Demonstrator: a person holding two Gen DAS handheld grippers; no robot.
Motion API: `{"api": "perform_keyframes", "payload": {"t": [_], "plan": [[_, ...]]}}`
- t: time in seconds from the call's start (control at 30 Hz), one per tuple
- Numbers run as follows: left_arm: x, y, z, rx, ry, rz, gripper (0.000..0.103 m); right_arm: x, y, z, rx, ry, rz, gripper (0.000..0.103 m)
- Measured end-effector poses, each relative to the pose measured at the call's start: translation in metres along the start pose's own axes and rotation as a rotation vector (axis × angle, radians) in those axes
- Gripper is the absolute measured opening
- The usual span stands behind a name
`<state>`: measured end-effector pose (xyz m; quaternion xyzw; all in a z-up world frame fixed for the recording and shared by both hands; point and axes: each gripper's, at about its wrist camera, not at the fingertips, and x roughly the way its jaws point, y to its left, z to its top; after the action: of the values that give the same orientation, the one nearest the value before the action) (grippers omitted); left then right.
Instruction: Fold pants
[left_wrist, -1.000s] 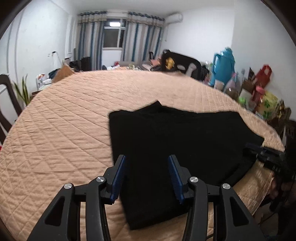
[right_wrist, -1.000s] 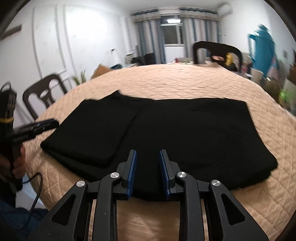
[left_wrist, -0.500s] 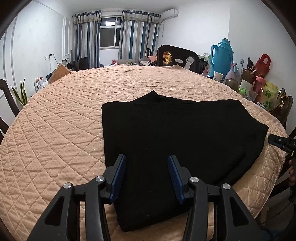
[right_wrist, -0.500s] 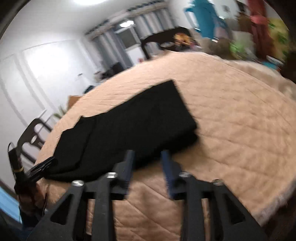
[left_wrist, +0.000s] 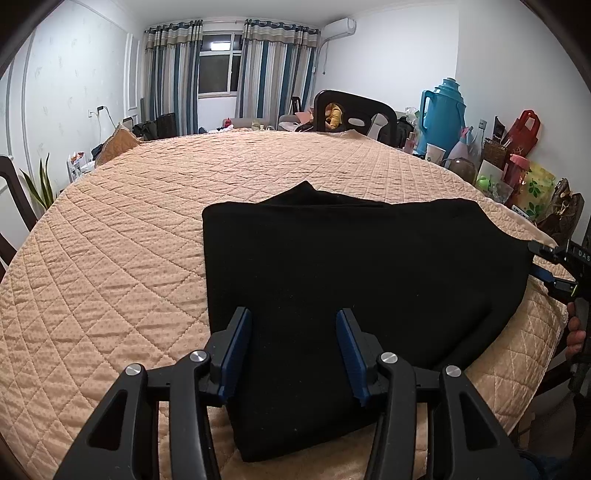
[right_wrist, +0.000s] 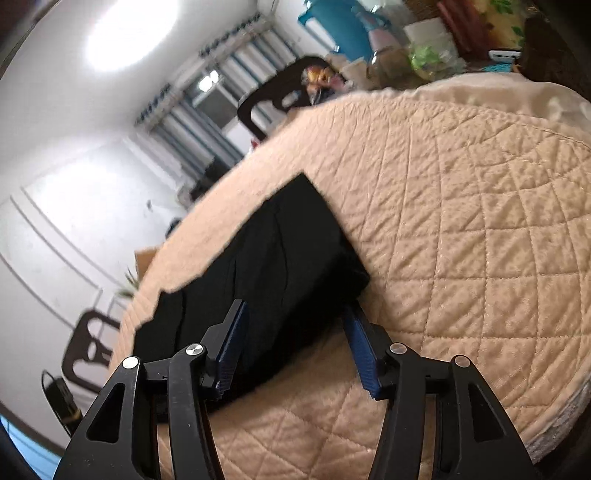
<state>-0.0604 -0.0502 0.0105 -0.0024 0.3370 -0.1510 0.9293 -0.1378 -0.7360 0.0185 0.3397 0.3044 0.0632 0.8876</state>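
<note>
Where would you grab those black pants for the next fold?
Probably the short end of the black pants nearest the right gripper, coming in low from the table's edge: there the stacked layers form one thick edge that open fingers could straddle.

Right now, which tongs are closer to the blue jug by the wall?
Right. The right tongs sit at the pants' edge on the side where the blue jug stands; the left tongs hover over the pants' near end, farther from it.
</note>
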Motion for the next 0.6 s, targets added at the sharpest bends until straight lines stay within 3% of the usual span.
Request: {"api": "perform_keyframes", "payload": {"t": [0.23,0.33,0.4,0.6], "plan": [[-0.001,0.000,0.000,-0.003,-0.001,-0.002,0.051,0.017,0.008,0.004,-0.025,-0.012,-0.018,0.055],[-0.001,0.000,0.000,-0.002,0.001,-0.002,0.051,0.022,0.012,0.006,-0.067,0.003,-0.089,0.040],[-0.001,0.000,0.000,-0.004,0.006,-0.004,0.051,0.025,0.015,0.010,-0.074,0.017,-0.085,0.028],[-0.010,0.015,0.001,-0.066,-0.001,-0.011,0.051,0.012,0.061,0.023,-0.216,-0.029,-0.007,0.022]]}}
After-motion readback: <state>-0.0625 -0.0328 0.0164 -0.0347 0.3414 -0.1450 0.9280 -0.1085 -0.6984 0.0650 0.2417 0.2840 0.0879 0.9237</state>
